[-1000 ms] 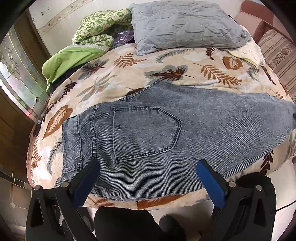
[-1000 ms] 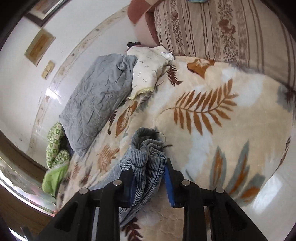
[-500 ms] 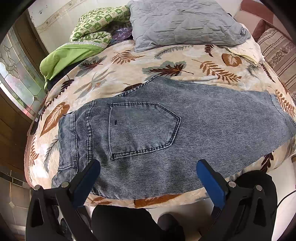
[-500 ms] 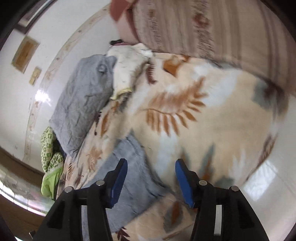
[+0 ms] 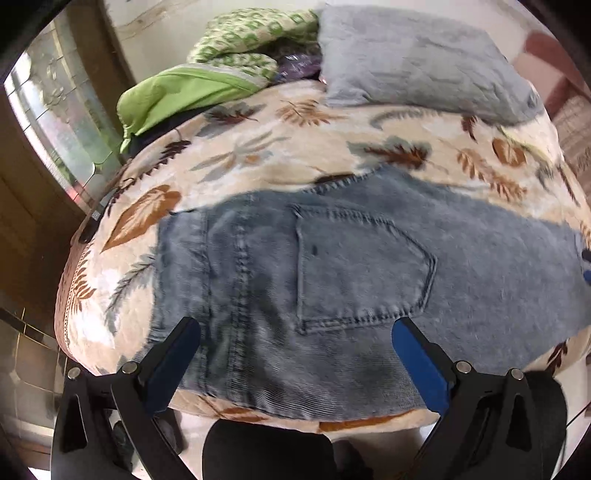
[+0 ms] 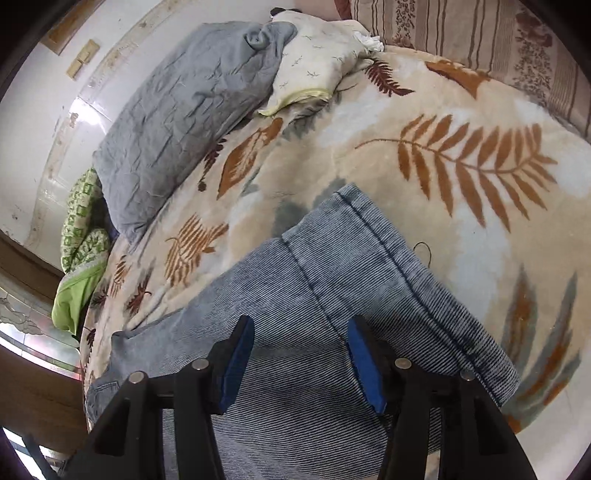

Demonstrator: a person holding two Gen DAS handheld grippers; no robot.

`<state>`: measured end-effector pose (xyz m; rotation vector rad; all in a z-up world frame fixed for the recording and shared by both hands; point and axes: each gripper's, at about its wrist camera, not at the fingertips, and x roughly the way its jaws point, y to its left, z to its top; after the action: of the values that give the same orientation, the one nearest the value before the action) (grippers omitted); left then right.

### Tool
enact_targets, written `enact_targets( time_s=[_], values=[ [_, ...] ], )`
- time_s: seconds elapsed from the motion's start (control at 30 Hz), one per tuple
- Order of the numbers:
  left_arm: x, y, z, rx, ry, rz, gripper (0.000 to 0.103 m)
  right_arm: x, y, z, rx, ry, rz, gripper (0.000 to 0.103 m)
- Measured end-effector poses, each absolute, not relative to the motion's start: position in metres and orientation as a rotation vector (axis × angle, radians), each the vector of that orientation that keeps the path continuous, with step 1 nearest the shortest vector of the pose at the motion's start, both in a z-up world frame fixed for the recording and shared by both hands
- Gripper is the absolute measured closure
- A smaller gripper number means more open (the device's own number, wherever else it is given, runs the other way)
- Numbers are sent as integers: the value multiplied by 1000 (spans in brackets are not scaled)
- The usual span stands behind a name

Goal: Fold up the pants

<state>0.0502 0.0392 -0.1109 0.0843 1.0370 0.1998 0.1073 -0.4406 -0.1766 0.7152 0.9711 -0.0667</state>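
Blue-grey denim pants [image 5: 332,280] lie flat on the leaf-patterned bed blanket [image 5: 280,147], back pocket up, waistband to the left. My left gripper [image 5: 295,350] is open and empty, hovering over the seat and near edge of the pants. In the right wrist view the leg end with its hem [image 6: 369,258] lies flat on the blanket. My right gripper [image 6: 301,356] is open and empty just above the leg fabric.
A grey pillow [image 5: 413,62] and green patterned bedding [image 5: 221,55] lie at the far side of the bed. A cream pillow [image 6: 314,74] and a striped cushion [image 6: 480,33] sit beyond the leg end. The bed's near edge drops to the floor.
My right gripper let go of the bunched pant leg and opened; the leg now lies flat. My left gripper moved closer over the waist end of the pants.
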Motion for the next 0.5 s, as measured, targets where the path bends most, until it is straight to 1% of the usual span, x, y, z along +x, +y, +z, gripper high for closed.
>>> enact_targets(
  time_s=[0.17,0.23,0.4,0.5],
  values=[
    [49,47,-86,78,960,216,0,93,-443,-140,630,888,-82,46],
    [49,48,-77,88,933,218,0,89,-447,-135,605,904,-87,46],
    [48,50,-61,79,897,211,0,70,-467,-134,704,903,-85,46],
    [46,48,-50,80,879,203,0,61,-464,-128,698,903,-68,44]
  ],
)
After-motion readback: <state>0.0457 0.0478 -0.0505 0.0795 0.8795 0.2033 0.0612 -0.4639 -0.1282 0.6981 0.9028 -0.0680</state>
